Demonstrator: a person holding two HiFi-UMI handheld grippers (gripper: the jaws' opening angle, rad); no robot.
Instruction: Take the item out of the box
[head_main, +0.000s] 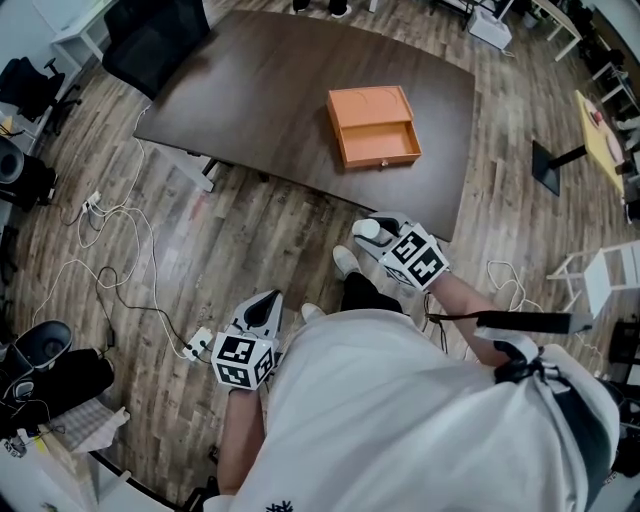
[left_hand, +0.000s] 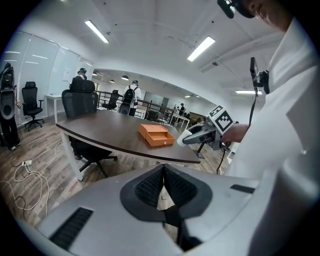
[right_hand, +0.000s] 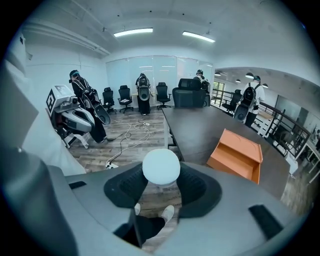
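A white, ball-like item (right_hand: 161, 166) sits pinched between the pads of the right gripper (head_main: 378, 234), clear of the orange box (head_main: 372, 127) and held above the wooden floor, just off the near edge of the dark table (head_main: 260, 90). The box rests well apart from it toward the middle of the tabletop, and its pulled-out tray shows nothing inside, so the removal looks essentially done. The item appears smooth, rounded and light. A shape like that is likely to squirt out of a loose pinch, so the sound hold is the one seen here, with both pads set across its widest part. Whether it is hard or soft the pictures do not show, and moderate pressure seems the safer course. The left gripper (left_hand: 164, 175) hangs low beside the person's body with its jaws pressed together and nothing between them. Cables trail across the floor to the person's left, and office chairs stand along the far wall.
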